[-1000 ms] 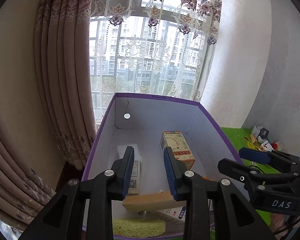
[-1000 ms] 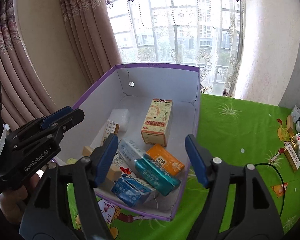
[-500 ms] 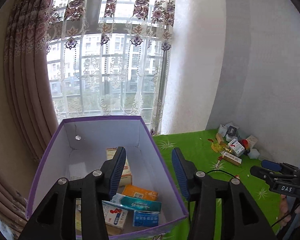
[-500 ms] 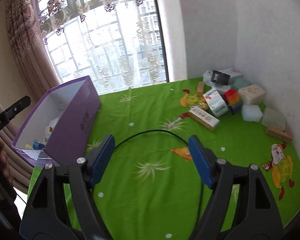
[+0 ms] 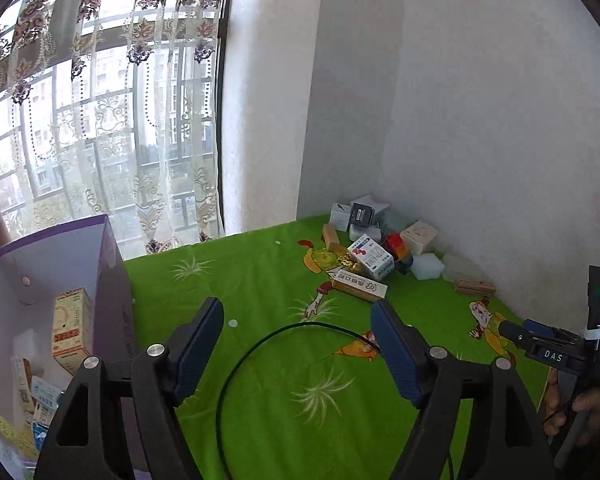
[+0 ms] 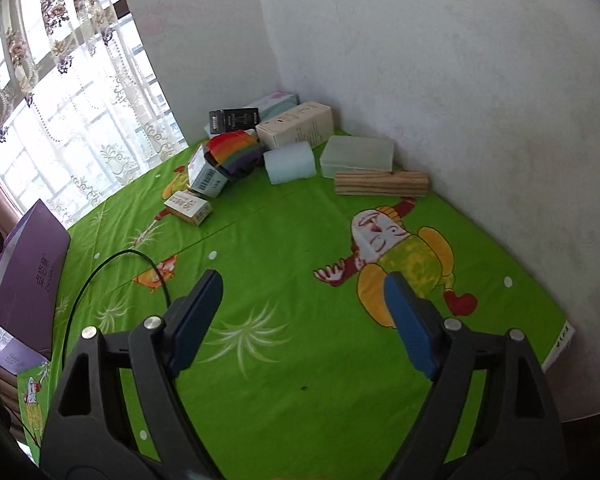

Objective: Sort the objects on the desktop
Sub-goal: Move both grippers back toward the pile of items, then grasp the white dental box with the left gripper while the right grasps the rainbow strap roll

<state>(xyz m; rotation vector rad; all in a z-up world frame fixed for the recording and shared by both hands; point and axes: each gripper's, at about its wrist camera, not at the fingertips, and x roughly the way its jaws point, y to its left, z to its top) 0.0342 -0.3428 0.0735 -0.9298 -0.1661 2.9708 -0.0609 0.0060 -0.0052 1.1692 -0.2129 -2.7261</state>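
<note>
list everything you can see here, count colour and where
storage box: 1, purple outside, white inside, left edge of the table, small cartons inside
tablecloth: 1, green with cartoon prints, covers the table
cable: 1, black, looped on the cloth near the grippers
wooden block: 1, striped tan, by the wall
translucent case: 1, pale green, behind the block
foam block: 1, white, left of the case
rainbow item: 1, multicoloured, in the corner pile
medicine cartons: several, mostly white or beige, corner pile
left gripper: 1, black with blue pads, open
right gripper: 1, same, open
hand: 1, holding the right gripper
</note>
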